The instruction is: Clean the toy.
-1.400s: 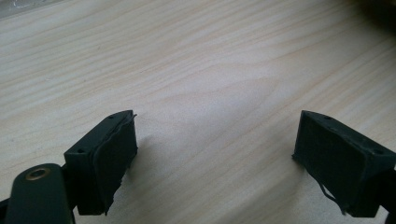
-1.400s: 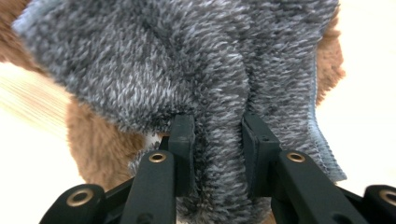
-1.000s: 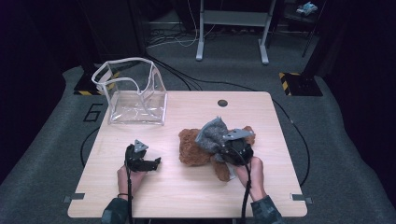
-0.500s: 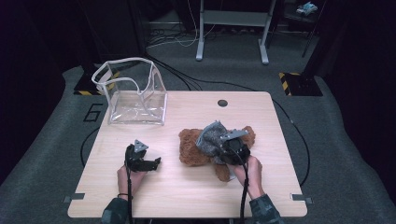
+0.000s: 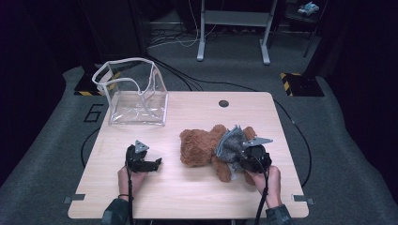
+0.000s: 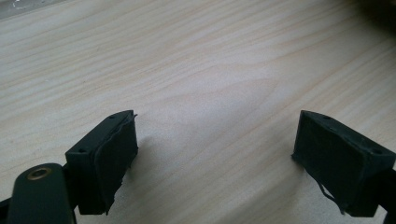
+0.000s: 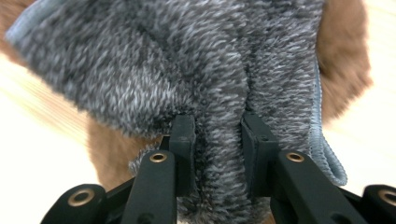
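A brown teddy bear point(image 5: 199, 146) lies on the wooden table point(image 5: 187, 117), right of the middle. A grey fleecy cloth point(image 5: 231, 143) is draped over its right part. My right gripper point(image 5: 241, 157) is shut on a fold of that grey cloth point(image 7: 219, 154), with brown fur point(image 7: 343, 56) behind it. My left gripper point(image 5: 152, 164) rests low on the table at the left, a hand's width from the bear. Its jaws stand wide open over bare wood point(image 6: 215, 121), one pad point(image 6: 114, 158) at the left and the other at the right.
A clear plastic bag point(image 5: 133, 91) with a white rim stands open at the table's back left. A round dark hole point(image 5: 224, 103) sits near the far edge. Cables and a metal frame point(image 5: 234, 28) lie on the floor beyond.
The right gripper has drawn the grey cloth and the bear slightly toward the near edge. The left gripper has stayed where it was.
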`<state>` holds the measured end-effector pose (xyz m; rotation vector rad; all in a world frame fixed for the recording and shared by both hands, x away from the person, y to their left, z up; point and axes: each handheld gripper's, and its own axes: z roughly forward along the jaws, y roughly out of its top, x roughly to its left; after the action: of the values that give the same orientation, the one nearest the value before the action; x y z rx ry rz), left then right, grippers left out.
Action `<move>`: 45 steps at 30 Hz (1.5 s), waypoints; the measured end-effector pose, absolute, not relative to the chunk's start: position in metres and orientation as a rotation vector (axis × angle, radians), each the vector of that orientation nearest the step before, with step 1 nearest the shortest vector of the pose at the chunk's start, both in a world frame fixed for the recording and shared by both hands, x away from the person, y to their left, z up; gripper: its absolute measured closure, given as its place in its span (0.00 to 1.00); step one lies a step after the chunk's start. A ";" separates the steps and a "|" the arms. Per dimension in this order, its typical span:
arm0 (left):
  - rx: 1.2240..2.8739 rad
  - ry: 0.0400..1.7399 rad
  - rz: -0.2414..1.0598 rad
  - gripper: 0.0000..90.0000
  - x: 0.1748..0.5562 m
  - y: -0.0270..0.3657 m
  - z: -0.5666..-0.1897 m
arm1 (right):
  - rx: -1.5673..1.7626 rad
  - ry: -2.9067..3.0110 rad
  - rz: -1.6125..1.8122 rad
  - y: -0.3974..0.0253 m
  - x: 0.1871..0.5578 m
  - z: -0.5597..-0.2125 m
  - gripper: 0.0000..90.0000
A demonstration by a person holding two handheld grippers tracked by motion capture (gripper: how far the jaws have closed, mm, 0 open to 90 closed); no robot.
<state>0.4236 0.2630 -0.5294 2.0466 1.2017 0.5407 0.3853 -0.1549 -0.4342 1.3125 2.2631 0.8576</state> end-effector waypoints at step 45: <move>2.050 1.202 0.542 0.15 0.423 0.263 -0.529 | 1.637 2.111 0.701 -0.197 0.487 -0.466 0.79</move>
<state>0.4233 0.2629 -0.5291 2.0497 1.2022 0.5418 0.4869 -0.1975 -0.4660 1.6365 2.1112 0.7010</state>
